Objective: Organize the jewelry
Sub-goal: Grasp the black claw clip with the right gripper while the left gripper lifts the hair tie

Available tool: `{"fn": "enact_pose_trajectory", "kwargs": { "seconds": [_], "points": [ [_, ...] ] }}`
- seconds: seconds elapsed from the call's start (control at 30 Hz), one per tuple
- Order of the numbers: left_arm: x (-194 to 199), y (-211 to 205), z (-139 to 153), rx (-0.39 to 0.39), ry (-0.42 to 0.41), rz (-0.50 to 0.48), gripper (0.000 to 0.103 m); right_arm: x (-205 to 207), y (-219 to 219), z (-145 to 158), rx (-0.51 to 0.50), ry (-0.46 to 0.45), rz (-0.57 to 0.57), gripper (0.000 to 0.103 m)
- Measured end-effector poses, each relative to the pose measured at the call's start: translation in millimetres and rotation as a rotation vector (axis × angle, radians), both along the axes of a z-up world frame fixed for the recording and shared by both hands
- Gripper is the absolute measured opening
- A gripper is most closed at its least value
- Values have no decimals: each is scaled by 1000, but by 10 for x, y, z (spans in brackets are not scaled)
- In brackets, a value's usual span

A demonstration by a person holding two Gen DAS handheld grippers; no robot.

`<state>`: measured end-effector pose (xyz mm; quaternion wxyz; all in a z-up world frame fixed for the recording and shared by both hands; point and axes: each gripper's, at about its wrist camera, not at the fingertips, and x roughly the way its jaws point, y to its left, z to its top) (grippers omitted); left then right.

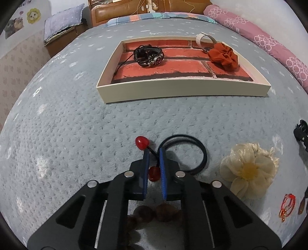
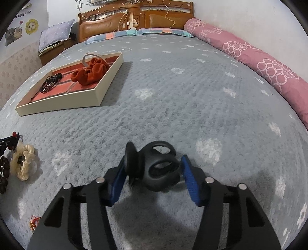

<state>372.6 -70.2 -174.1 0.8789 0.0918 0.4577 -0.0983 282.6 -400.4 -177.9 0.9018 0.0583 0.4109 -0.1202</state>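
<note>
A cream tray (image 1: 182,90) with a brick-pattern floor lies on the bed; in it are a black bracelet (image 1: 149,55) and a rust-red scrunchie (image 1: 223,55). The tray also shows in the right wrist view (image 2: 63,104). My left gripper (image 1: 154,155) is nearly shut around the thin cord of a black hair tie (image 1: 200,152) with two red beads (image 1: 142,142). My right gripper (image 2: 152,163) grips a black hair claw clip (image 2: 154,169) between its blue pads, just above the bedspread.
A cream flower scrunchie (image 1: 248,169) lies right of the hair tie. A red cord bracelet (image 1: 286,206) and brown wooden beads (image 1: 154,211) lie near me. A pink rolled quilt (image 2: 250,55) runs along the right edge. The wooden headboard (image 2: 134,17) is at the back.
</note>
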Motion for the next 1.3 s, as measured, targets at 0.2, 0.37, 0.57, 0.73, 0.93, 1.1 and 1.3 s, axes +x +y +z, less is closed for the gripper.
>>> {"fn": "enact_pose_trajectory", "kwargs": {
  "seconds": [0.2,0.37,0.57,0.73,0.93,1.1,1.3],
  "points": [
    [15,101,13,11,-4,28,0,-6,8,12,2,-6,4,46],
    [39,245,18,-6,4,54,0,-17,-1,11,9,-8,2,44],
    [10,274,127,-42,-17,36,0,-21,-3,4,11,-8,3,44],
    [42,219,155,-82,15,20,0,-24,-19,-1,25,-9,3,44],
    [20,109,107,-55,20,11,40,-32,-37,-7,38,-14,2,44],
    [21,61,34,-27,52,-8,41,-42,-51,-9,53,-21,1,44],
    [-35,0,-56,20,40,-49,37,-62,-102,-10,83,-38,-6,44]
  ]
}}
